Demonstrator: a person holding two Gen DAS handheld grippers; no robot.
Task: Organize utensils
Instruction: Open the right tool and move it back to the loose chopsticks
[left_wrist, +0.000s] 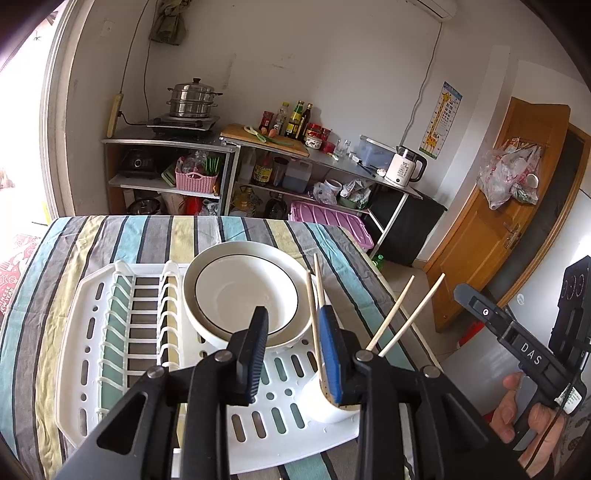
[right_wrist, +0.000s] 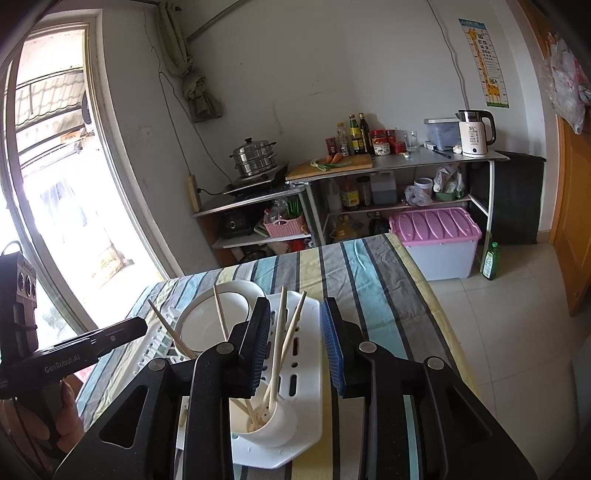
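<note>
Chopsticks (right_wrist: 286, 332): light, stiff, slippery; standing in cup (right_wrist: 269, 421); grip mid-shaft
Left gripper (left_wrist: 291, 350): spread, empty
Right gripper (right_wrist: 295, 343): spread, empty

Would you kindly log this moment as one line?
left gripper: open, empty | right gripper: open, empty | chopsticks: in white cup | cup: on drying rack | bowl: on rack

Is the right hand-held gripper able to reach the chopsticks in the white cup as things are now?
Probably yes. The right hand-held gripper is open and empty, above the cup. The chopsticks stick up between its fingers, and nothing blocks them.
</note>
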